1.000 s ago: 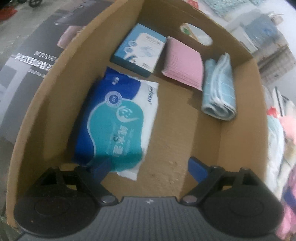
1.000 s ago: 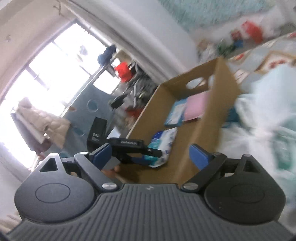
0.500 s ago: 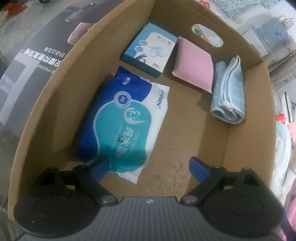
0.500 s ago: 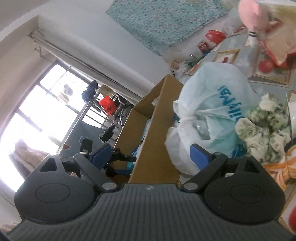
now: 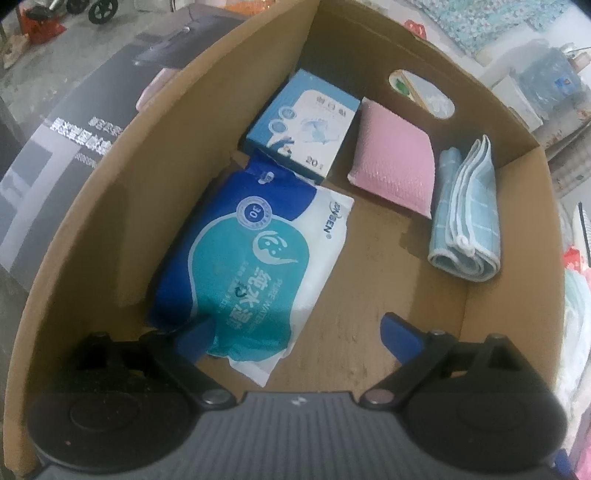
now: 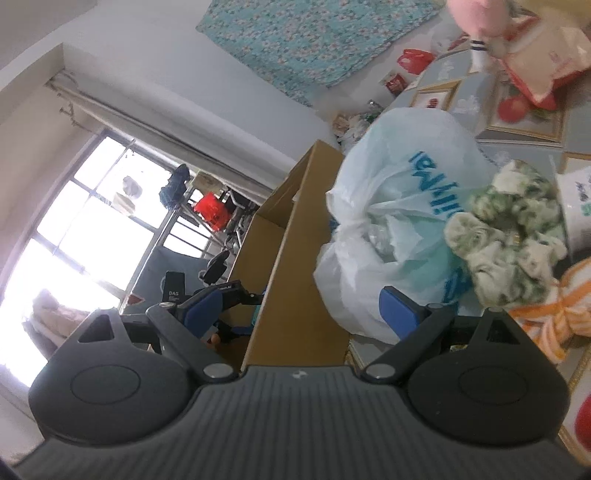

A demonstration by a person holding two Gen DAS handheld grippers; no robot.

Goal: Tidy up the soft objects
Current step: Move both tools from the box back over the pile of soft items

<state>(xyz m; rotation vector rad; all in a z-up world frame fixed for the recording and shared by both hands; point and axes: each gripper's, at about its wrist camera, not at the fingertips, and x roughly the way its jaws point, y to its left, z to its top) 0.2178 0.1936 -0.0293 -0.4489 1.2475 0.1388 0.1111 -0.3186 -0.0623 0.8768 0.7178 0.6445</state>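
Wet-wipes pack [image 5: 255, 273], blue, teal and white, lies flat on the floor of the cardboard box [image 5: 122, 206], along its left wall. Beyond it, at the far end, a small blue and white carton [image 5: 304, 122] overlaps the pack's far corner. Just right of the carton is a pink sponge pad [image 5: 395, 162], leaning up toward the far wall under the oval handle hole. Folded light-blue checked cloth [image 5: 467, 214] lies against the right wall, next to the pad. Middle of the box floor is bare cardboard.

Left tongs [image 5: 297, 332] point steeply down into the box at its near end, jaws opening and already wide; left blue fingertip [image 5: 194, 336] is over the near edge of the wipes pack, right fingertip over bare cardboard. Nothing gripped.

Right tongs [image 6: 303, 314] sit outside the box, aimed roughly level along its right wall [image 6: 295, 266], jaws spread wide and released, straddling the wall edge without pinching it. The left tongs show in this view inside the box, past the left fingertip. Just right of the wall sits a stuffed white plastic bag [image 6: 399, 221] with blue lettering, then a green-and-white fluffy bundle [image 6: 509, 229] touching it, and an orange-striped fabric [image 6: 546, 321] nearer the camera. Pink plush piece [image 6: 476, 14] at the top edge. Window [image 6: 85, 229] and teal floral wall hanging [image 6: 314, 40] behind.
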